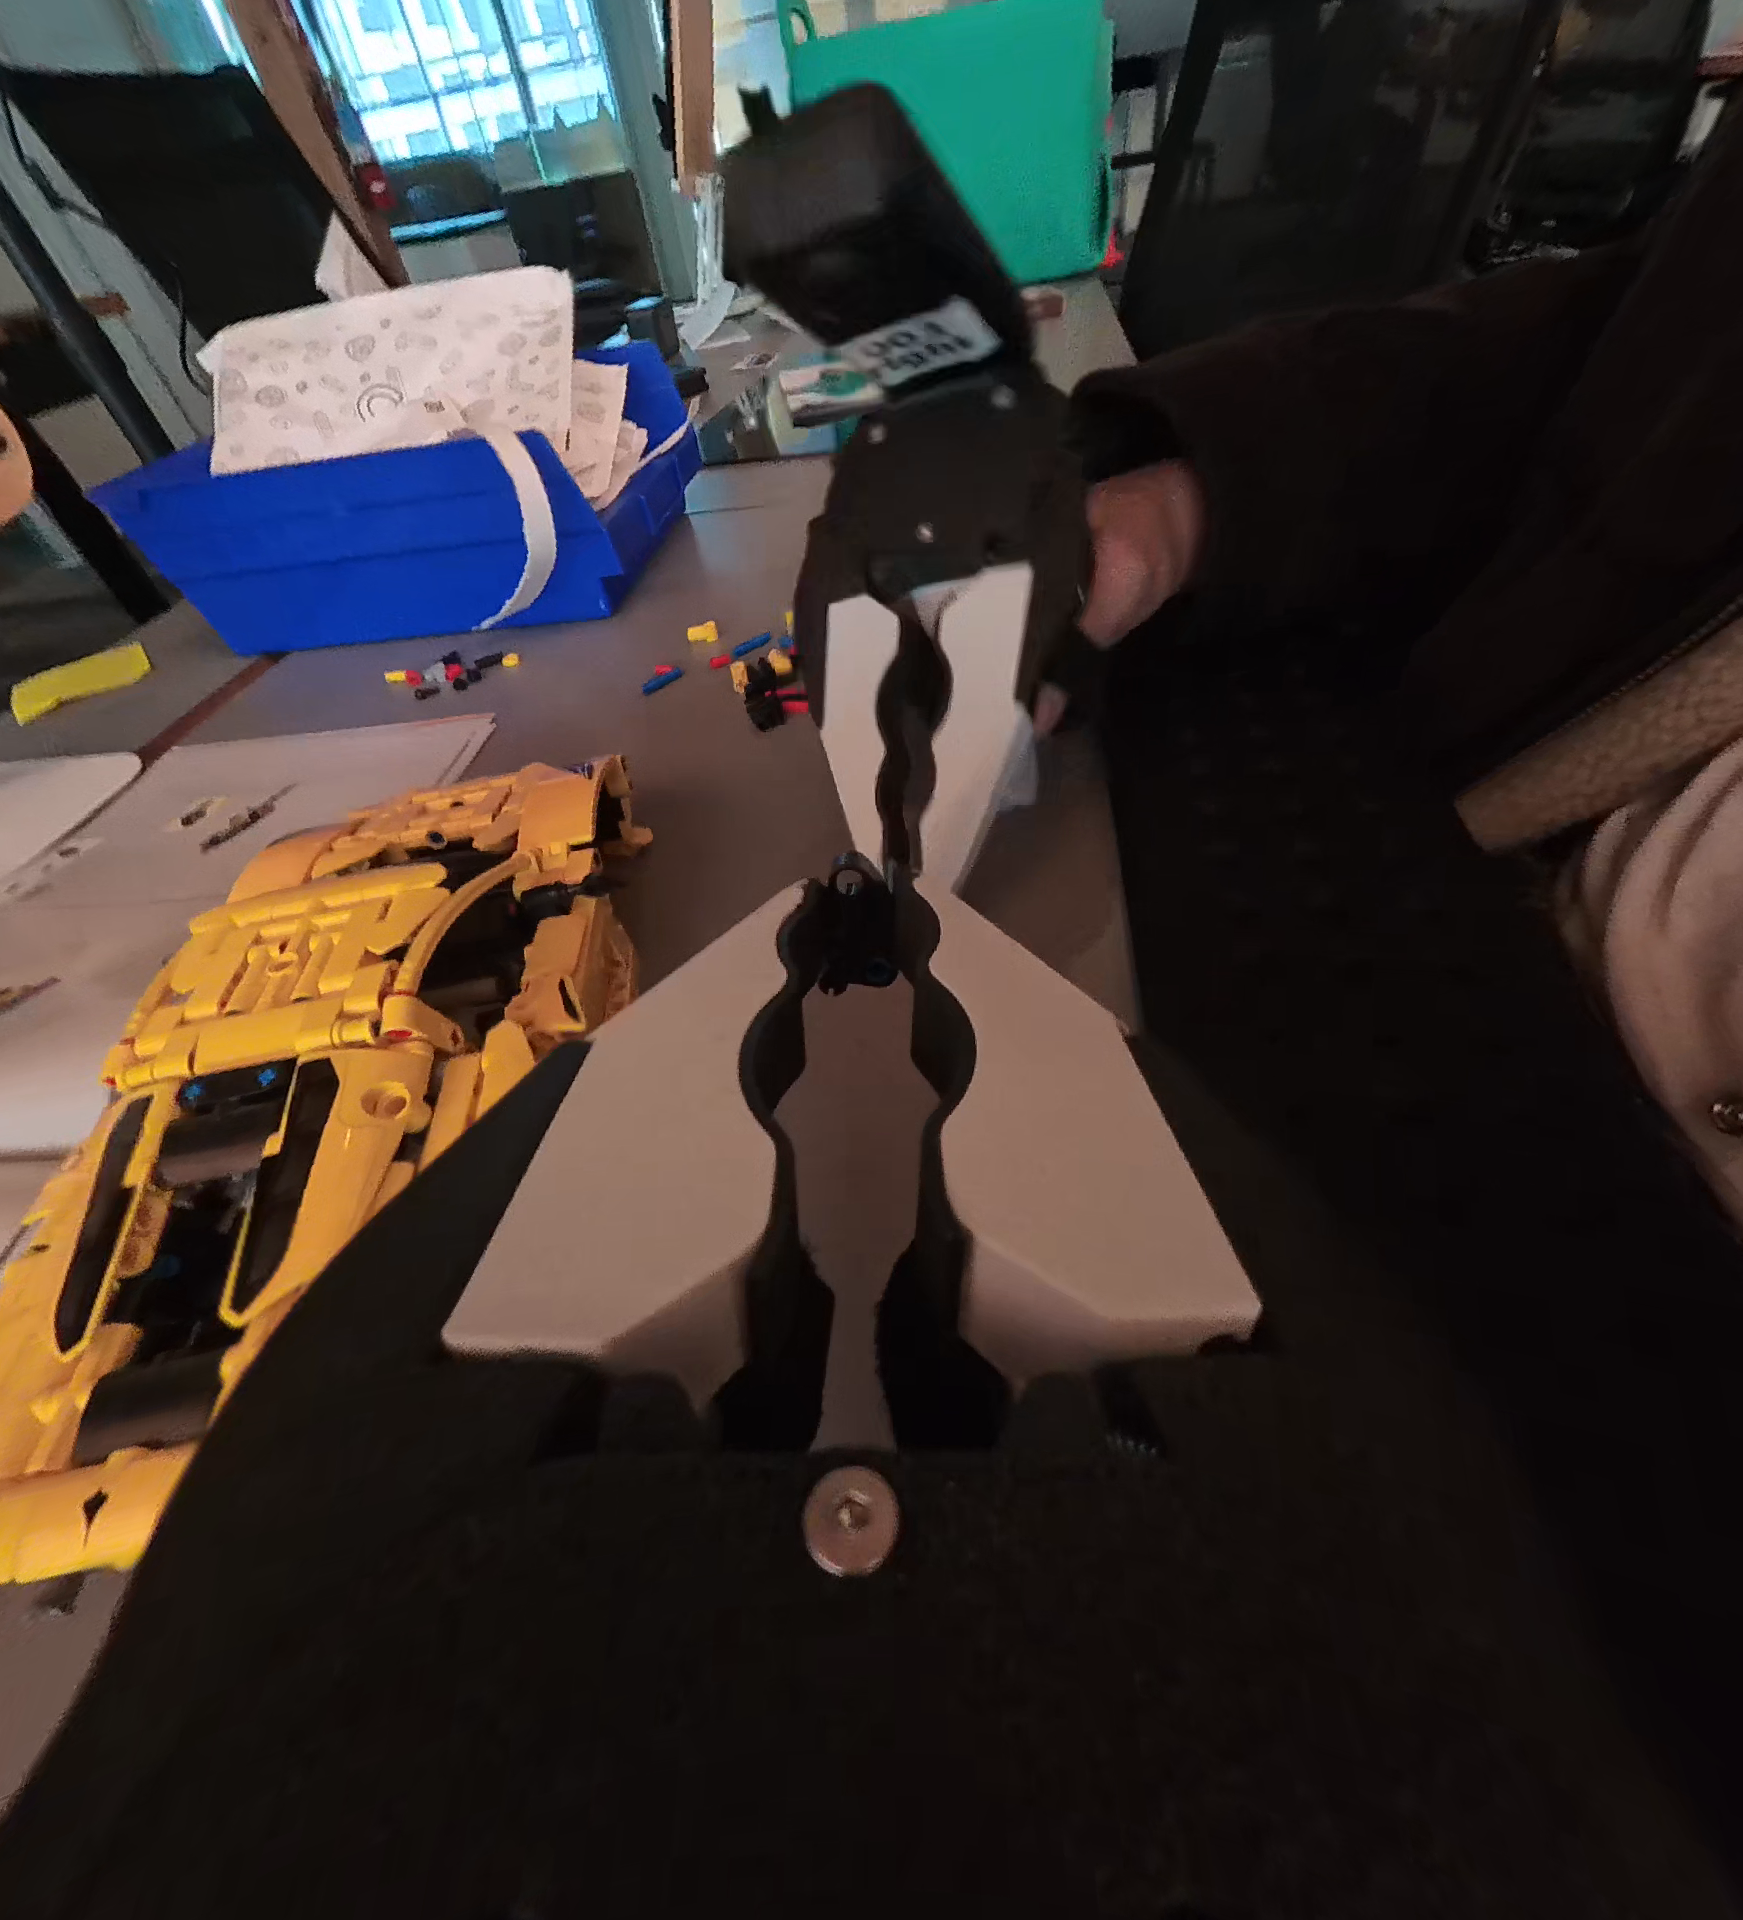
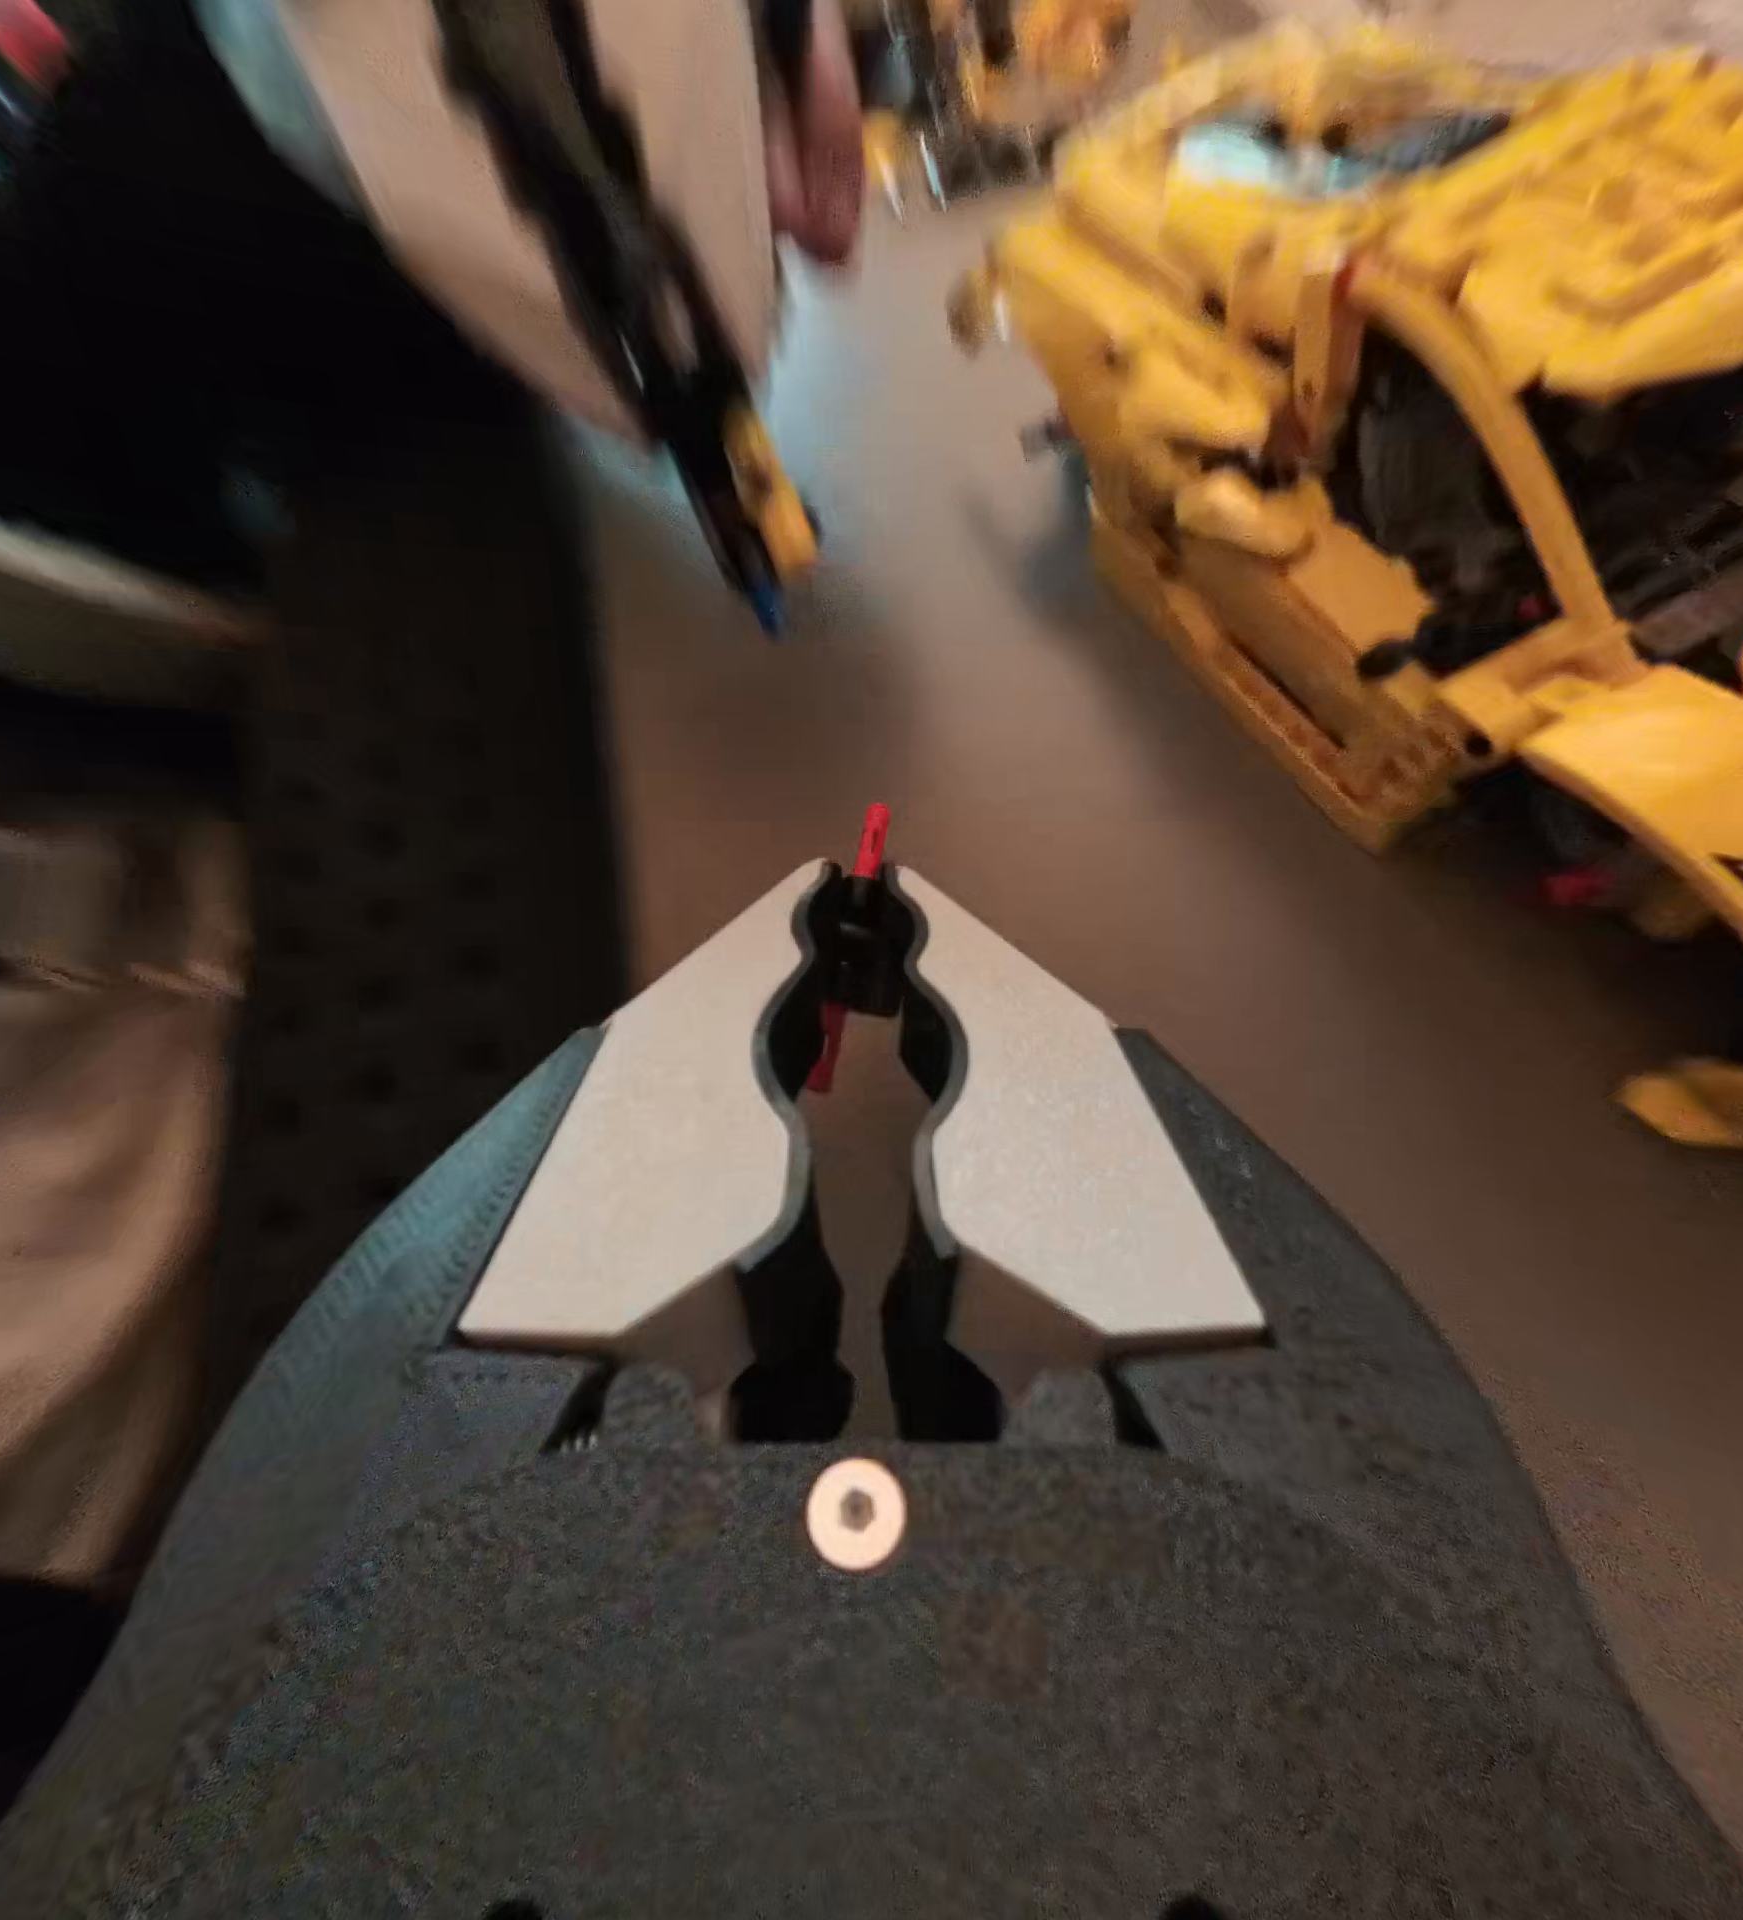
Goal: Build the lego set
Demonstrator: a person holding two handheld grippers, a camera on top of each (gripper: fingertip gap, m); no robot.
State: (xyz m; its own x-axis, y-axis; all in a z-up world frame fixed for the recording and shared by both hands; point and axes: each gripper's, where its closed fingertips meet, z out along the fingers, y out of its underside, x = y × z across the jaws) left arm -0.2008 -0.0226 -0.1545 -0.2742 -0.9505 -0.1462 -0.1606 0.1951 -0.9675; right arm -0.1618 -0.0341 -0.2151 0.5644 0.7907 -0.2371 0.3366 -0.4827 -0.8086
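Two tools met tip to tip above the bench (image 1: pixel 742 790). The left tool (image 1: pixel 859 896) was pinched on a small black piece (image 1: pixel 854 925) with a blue pin at its side. The right tool (image 2: pixel 862 868), coming down from above in the left wrist view (image 1: pixel 903 862), was pinched on a black connector (image 2: pixel 862 951) with a red axle (image 2: pixel 872 831) through it. A hand (image 1: pixel 1137 561) in a dark sleeve held the right tool.

The bench was grey-brown and matte. Pale instruction sheets (image 1: pixel 223 810) lay on it at the left. On them and the bench beside stood the car (image 1: pixel 327 1039), yellow with black openings, its body mostly built, just left of the left tool. In the right wrist view the car (image 2: pixel 1418 520) was blurred, to the upper right.

Farther back, loose pins (image 1: pixel 451 670) in red, blue, yellow and black were scattered, well apart from the car. Behind them a blue bin (image 1: pixel 379 540) held printed paper bags (image 1: pixel 399 364). A yellow part (image 1: pixel 82 681) lay near the left edge. Beyond stood windows (image 1: pixel 451 73) and a green board (image 1: pixel 992 135).

Bare bench lay between car and pins; the sleeve closed the right side.
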